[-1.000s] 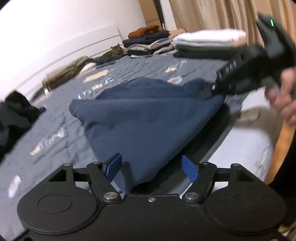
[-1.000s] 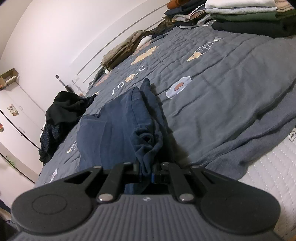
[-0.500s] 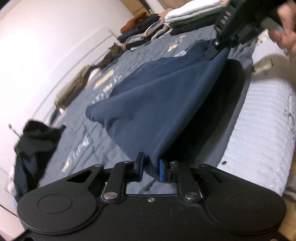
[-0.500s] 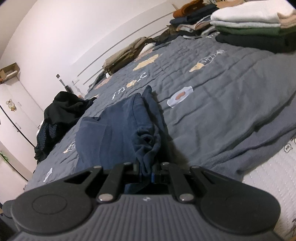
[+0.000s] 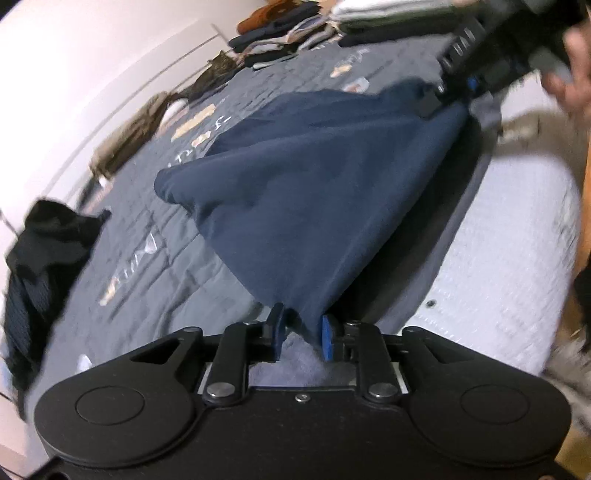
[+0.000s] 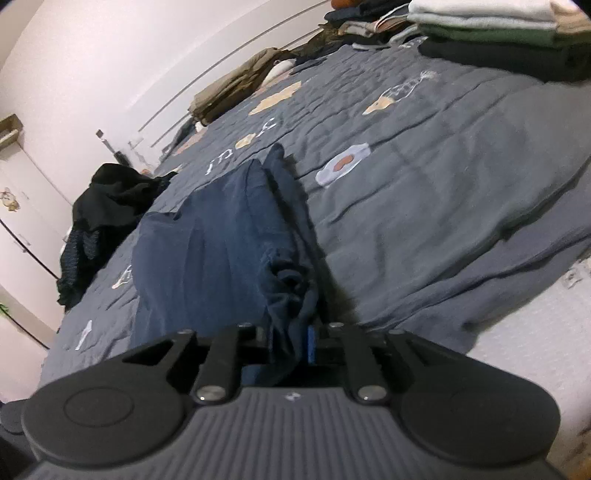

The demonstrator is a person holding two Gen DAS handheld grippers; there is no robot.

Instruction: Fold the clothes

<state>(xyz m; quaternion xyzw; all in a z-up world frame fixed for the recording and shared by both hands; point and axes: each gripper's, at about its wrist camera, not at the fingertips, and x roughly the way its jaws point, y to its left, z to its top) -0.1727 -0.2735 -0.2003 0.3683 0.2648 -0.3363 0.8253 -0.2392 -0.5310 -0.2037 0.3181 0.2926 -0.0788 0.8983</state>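
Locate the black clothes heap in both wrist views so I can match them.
Left wrist: black clothes heap at the far left edge, mid-height, on the grey quilt, left of the navy garment.
Right wrist: black clothes heap left of centre, mid-height, beyond and left of the navy garment.
Shared landmark: the fried-egg patch on the quilt, just right of the navy garment in both.

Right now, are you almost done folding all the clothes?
Partly. Folded stacks already sit at the far end of the bed. The navy garment is in hand, both the left gripper and right gripper shut on it. A black heap still waits unfolded.
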